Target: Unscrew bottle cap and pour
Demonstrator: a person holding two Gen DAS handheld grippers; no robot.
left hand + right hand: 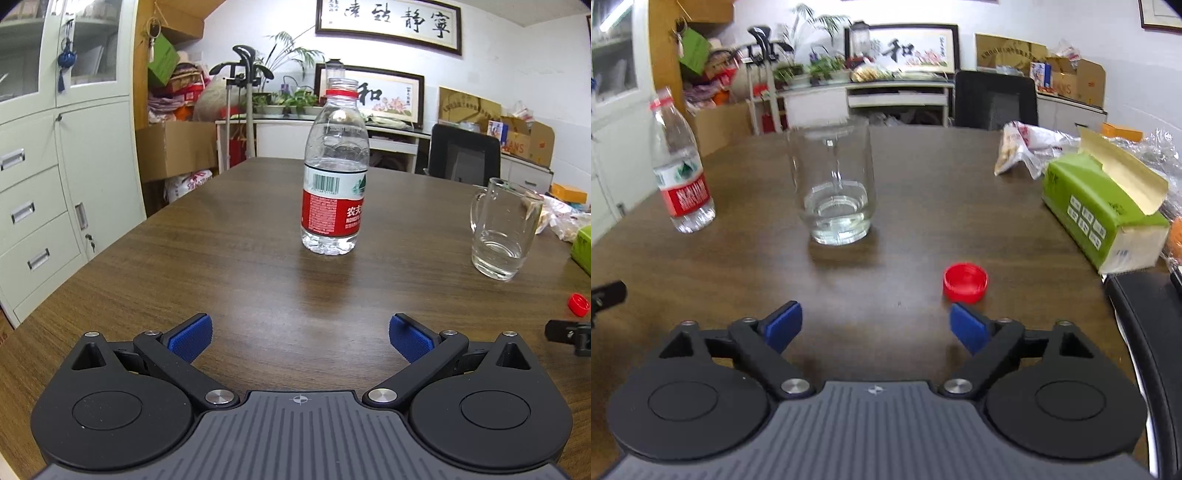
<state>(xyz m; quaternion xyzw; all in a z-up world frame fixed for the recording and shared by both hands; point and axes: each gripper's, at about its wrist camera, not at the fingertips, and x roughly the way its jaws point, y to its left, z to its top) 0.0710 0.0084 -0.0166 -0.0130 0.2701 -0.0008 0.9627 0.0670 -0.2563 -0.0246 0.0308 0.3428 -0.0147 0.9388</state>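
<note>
A clear plastic water bottle (334,173) with a red label stands upright and uncapped on the wooden table (229,280), with a little water at its bottom; it also shows at the left of the right wrist view (681,173). A glass mug (504,229) holding some water stands to its right, and is centred in the right wrist view (834,184). The red cap (965,281) lies on the table just ahead of my right gripper's right finger; it shows small in the left wrist view (578,304). My left gripper (300,338) is open and empty, short of the bottle. My right gripper (876,326) is open and empty.
A green tissue box (1104,210) and plastic bags (1027,147) lie at the table's right. A black chair (995,99) stands at the far edge. White cabinets (55,166) are on the left. A black curved object (1145,354) is at the near right.
</note>
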